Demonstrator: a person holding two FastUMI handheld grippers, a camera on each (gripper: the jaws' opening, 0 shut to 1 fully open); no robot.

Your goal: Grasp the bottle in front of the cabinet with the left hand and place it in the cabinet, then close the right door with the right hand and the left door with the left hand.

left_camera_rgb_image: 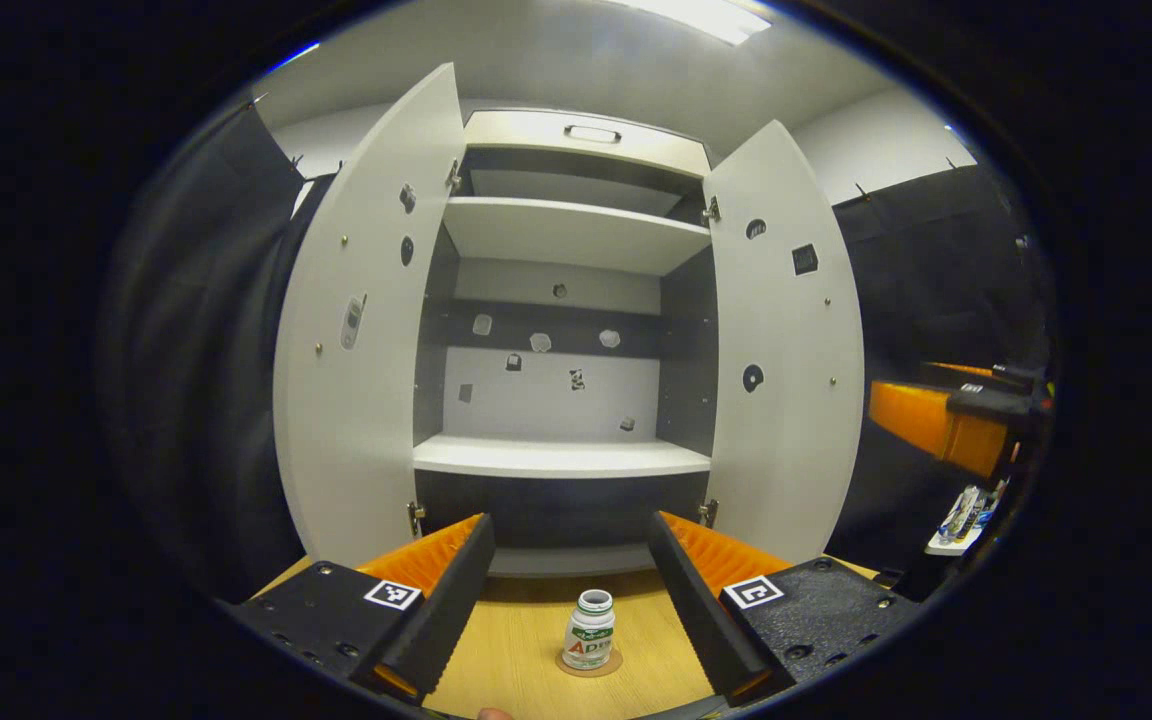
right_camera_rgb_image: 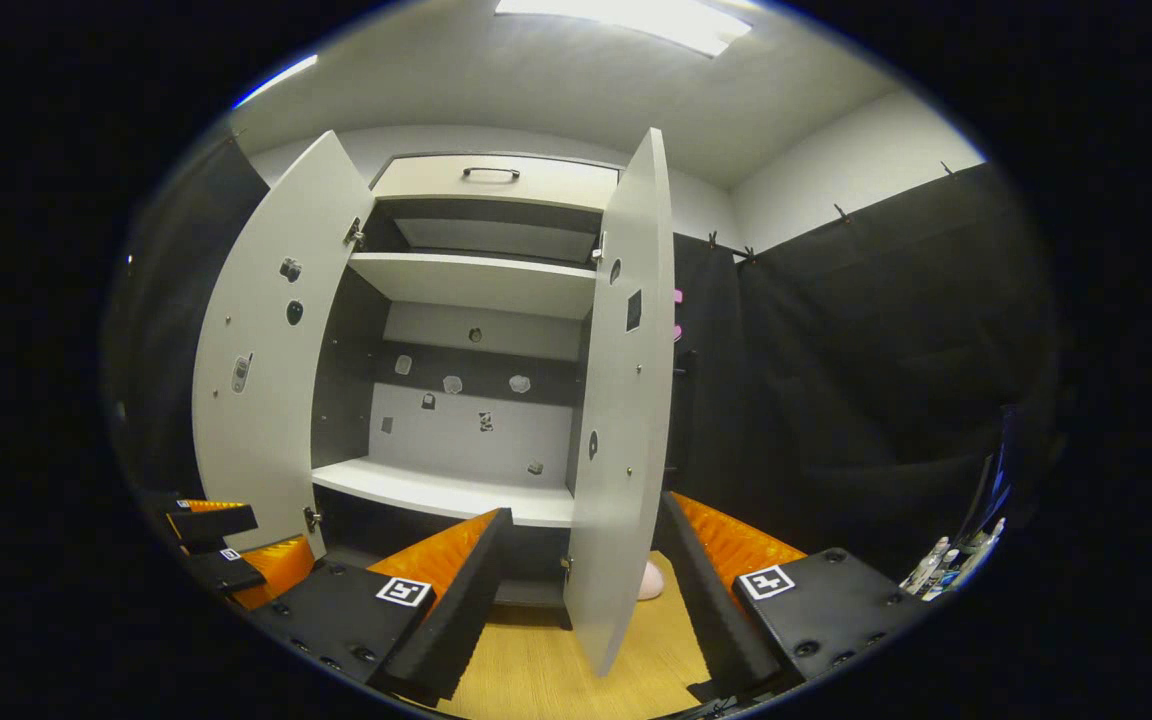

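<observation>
A small white bottle [left_camera_rgb_image: 589,630] with a green and red label stands upright on a round coaster on the wooden table [left_camera_rgb_image: 516,650], in front of the open cabinet [left_camera_rgb_image: 561,455]. My left gripper [left_camera_rgb_image: 571,610] is open, its orange and black fingers [left_camera_rgb_image: 436,600] on either side of the bottle and apart from it. Both white doors stand wide open: the left door [left_camera_rgb_image: 356,330] and the right door [left_camera_rgb_image: 786,370]. In the right gripper view, my right gripper [right_camera_rgb_image: 581,590] is open, with the right door's edge [right_camera_rgb_image: 621,420] between its fingers. The left gripper [right_camera_rgb_image: 221,560] appears at lower left.
The right gripper [left_camera_rgb_image: 946,420] shows orange at the right of the left gripper view. The cabinet has a white middle shelf [right_camera_rgb_image: 436,490], an upper shelf [left_camera_rgb_image: 576,235] and a drawer with a handle [left_camera_rgb_image: 591,133] on top. Small items [right_camera_rgb_image: 936,570] lie at the far right.
</observation>
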